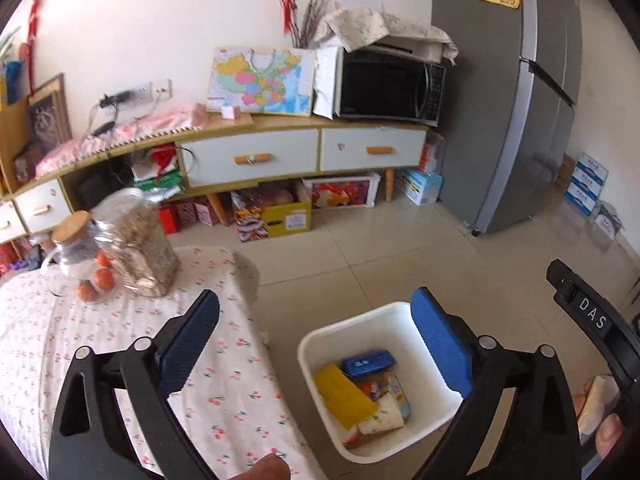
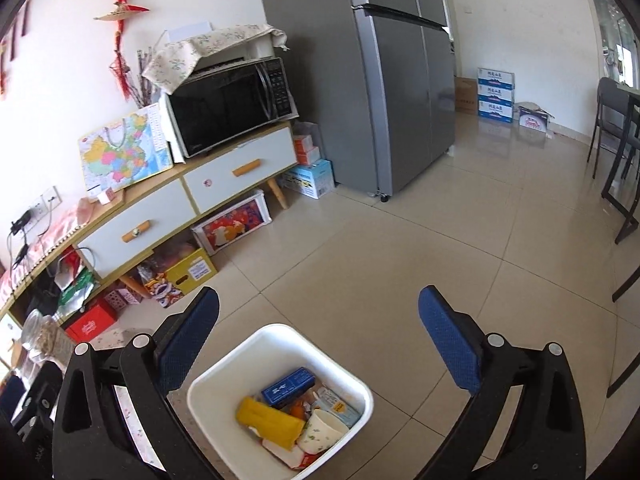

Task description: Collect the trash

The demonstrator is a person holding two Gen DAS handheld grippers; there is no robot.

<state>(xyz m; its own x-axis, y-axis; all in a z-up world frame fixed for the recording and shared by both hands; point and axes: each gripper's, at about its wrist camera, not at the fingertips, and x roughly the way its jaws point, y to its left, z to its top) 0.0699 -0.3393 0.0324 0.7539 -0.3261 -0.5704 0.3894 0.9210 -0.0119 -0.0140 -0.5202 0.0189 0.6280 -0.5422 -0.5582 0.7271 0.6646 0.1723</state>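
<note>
A white trash bin (image 1: pixel 320 344) stands on the tiled floor beside the table; it also shows in the right wrist view (image 2: pixel 224 376). Inside lie a blue box (image 1: pixel 368 362), a yellow packet (image 1: pixel 344 394), a paper cup (image 1: pixel 382 418) and other wrappers. In the right wrist view the blue box (image 2: pixel 288 386), the yellow packet (image 2: pixel 270 420) and the cup (image 2: pixel 322 432) show too. My left gripper (image 1: pixel 316 344) is open and empty, above the table edge and the bin. My right gripper (image 2: pixel 320 344) is open and empty, above the bin.
A table with a floral cloth (image 1: pixel 120 360) carries a glass jar of grains (image 1: pixel 138 248) and a corked jug with oranges (image 1: pixel 84 268). A low cabinet (image 1: pixel 280 152) with a microwave (image 1: pixel 388 84) and a grey fridge (image 1: pixel 512 100) stand behind. Dark chairs (image 2: pixel 616 152) are at right.
</note>
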